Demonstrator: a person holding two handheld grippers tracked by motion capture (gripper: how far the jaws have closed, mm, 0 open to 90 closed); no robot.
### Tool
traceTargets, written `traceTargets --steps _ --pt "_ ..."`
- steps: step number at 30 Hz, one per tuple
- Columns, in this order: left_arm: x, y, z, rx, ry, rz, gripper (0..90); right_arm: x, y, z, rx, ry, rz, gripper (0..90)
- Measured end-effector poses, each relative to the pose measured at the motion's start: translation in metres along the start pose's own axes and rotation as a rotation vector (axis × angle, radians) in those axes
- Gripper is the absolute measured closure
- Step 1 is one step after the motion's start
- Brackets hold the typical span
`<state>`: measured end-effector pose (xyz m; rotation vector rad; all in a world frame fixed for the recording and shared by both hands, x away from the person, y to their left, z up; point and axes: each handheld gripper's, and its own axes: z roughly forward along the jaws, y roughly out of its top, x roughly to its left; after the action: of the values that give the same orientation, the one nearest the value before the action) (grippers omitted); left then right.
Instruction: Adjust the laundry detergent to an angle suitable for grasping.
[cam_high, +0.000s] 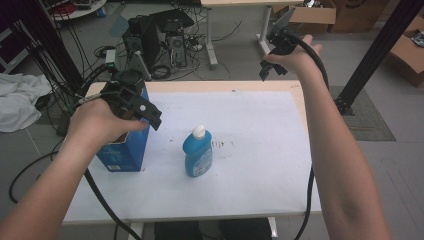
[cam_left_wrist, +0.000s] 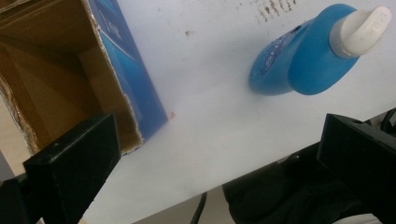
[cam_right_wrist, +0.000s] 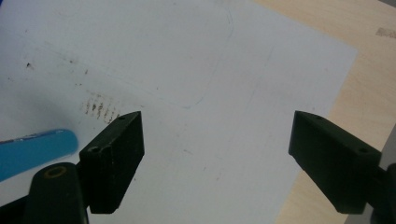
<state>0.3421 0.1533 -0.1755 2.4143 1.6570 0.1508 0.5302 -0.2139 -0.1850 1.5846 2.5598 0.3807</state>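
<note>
Just ahead of the left gripper (cam_high: 150, 114), whose jaws stand wide and empty, an upright blue detergent bottle (cam_high: 198, 152) with a white cap (cam_left_wrist: 363, 29) stands on the paper-covered table (cam_high: 260, 165). Below and beside that gripper sits an open blue carton (cam_high: 125, 155), its brown inside showing. The right gripper (cam_high: 272, 62) hangs high over the table's far edge, jaws likewise wide, well apart from the bottle. The bottle looks like smooth, stiff plastic, probably liquid-heavy and slippery; its flattened body, taken across the narrow faces below the neck, seems the surest hold, not the cap.
</note>
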Motion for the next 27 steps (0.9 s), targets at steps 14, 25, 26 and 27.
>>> traceTargets --steps 14,25,26,27 --pt "-0.004 0.0024 0.0049 -0.005 -0.006 0.021 0.1 -0.0064 -0.0061 0.0022 -0.001 0.003 0.009 18.6" --pt "-0.0062 0.0 0.0064 -0.011 -0.016 0.032 0.1 -0.0077 -0.0074 0.0034 -0.002 -0.001 0.011 19.0" --pt "-0.0059 0.0 0.0061 -0.013 -0.015 0.032 0.1 -0.0074 -0.0073 0.0038 -0.001 -0.002 0.008 19.0" --pt "-0.0058 -0.0001 0.006 -0.019 -0.019 0.033 0.1 -0.0062 -0.0073 0.0048 0.0 -0.004 0.005 19.0"
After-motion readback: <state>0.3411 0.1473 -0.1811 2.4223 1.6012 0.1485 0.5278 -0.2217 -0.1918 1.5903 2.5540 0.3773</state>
